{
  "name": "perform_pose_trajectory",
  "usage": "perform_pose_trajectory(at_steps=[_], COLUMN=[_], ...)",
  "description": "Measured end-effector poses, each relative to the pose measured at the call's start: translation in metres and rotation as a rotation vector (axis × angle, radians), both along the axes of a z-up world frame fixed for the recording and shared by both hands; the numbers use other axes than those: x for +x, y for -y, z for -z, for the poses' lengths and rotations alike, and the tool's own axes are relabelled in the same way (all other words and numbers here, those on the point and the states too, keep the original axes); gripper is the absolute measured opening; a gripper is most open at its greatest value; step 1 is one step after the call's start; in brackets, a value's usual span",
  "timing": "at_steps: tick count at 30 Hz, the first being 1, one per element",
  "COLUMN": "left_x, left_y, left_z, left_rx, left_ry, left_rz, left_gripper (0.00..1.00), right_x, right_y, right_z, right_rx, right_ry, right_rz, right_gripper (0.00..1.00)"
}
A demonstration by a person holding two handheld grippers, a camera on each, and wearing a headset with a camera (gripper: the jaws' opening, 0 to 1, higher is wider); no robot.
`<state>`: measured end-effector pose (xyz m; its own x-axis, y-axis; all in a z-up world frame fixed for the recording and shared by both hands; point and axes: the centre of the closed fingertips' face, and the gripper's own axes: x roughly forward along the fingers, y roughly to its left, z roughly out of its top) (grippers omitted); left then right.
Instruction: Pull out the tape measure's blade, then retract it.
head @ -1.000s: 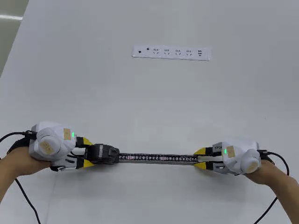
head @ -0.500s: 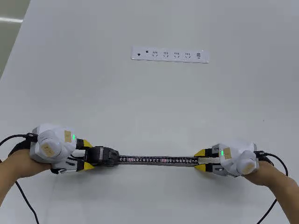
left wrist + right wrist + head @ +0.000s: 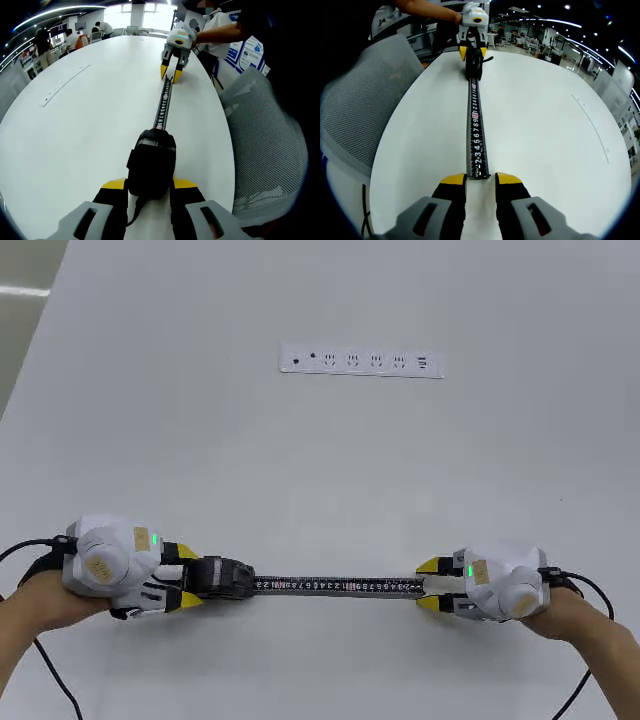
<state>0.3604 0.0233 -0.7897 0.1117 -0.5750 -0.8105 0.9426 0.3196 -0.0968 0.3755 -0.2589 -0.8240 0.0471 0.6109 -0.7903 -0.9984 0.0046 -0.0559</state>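
White table (image 3: 300, 460), blade (image 3: 335, 586) between left hand-held gripper (image 3: 190, 576) and right hand-held gripper (image 3: 428, 584)

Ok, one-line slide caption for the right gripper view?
Pulled-out blade spans the table from right gripper to left gripper.

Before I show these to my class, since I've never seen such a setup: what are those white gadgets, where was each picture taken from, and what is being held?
There is no robot here: a person holds a two-jaw gripper in each hand. The wide picture comes from a headset camera looking down. Each round one comes from a camera riding on a gripper. On the white table lies a power strip. The left gripper clamps a tape measure's black case. The right gripper pinches the tip of its blade, which is pulled out straight between them.
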Motion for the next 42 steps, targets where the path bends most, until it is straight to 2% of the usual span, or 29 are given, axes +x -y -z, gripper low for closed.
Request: perform_pose_trajectory(at_steps=[4,8,12,18,21,25,30,33,37,39,40,42], left_x=[0.001,-0.002,-0.005,-0.015,-0.021,-0.028,-0.032,-0.039,-0.055,-0.060,-0.062,-0.064], left_y=[0.001,-0.003,-0.006,-0.016,-0.018,-0.020,-0.014,-0.013,-0.008,-0.006,-0.006,-0.006], left_z=[-0.004,-0.006,-0.012,-0.013,-0.015,-0.014,-0.019,-0.017,-0.009,-0.007,-0.002,-0.002], left_rx=[-0.029,-0.028,-0.070,-0.100,-0.134,-0.146,-0.229,-0.259,-0.269,-0.273,-0.274,-0.278], left_ry=[0.006,0.009,0.019,0.021,0.016,0.023,0.052,0.044,0.024,0.021,0.020,0.033], left_rz=[-0.032,-0.045,-0.097,-0.156,-0.196,-0.229,-0.326,-0.378,-0.395,-0.402,-0.407,-0.425], left_gripper=[0.32,0.36,0.38,0.42,0.45,0.47,0.52,0.55,0.57,0.59,0.59,0.61], right_x=[-0.002,-0.003,-0.006,-0.012,-0.015,-0.019,-0.026,-0.030,-0.036,-0.039,-0.041,-0.044], right_y=[0.005,0.010,0.015,0.022,0.024,0.025,0.026,0.026,0.025,0.025,0.024,0.023], right_z=[0.000,-0.003,-0.005,-0.007,-0.008,-0.012,-0.015,-0.016,-0.020,-0.020,-0.019,-0.018], right_rx=[-0.009,-0.006,0.000,0.012,0.019,0.038,0.068,0.080,0.110,0.120,0.120,0.126], right_ry=[0.007,0.011,0.006,-0.004,-0.004,-0.007,-0.026,-0.026,-0.035,-0.038,-0.037,-0.045], right_rz=[0.009,0.031,0.061,0.101,0.120,0.159,0.221,0.251,0.303,0.316,0.323,0.345], right_gripper=[0.24,0.27,0.30,0.33,0.34,0.36,0.40,0.41,0.43,0.45,0.45,0.47])
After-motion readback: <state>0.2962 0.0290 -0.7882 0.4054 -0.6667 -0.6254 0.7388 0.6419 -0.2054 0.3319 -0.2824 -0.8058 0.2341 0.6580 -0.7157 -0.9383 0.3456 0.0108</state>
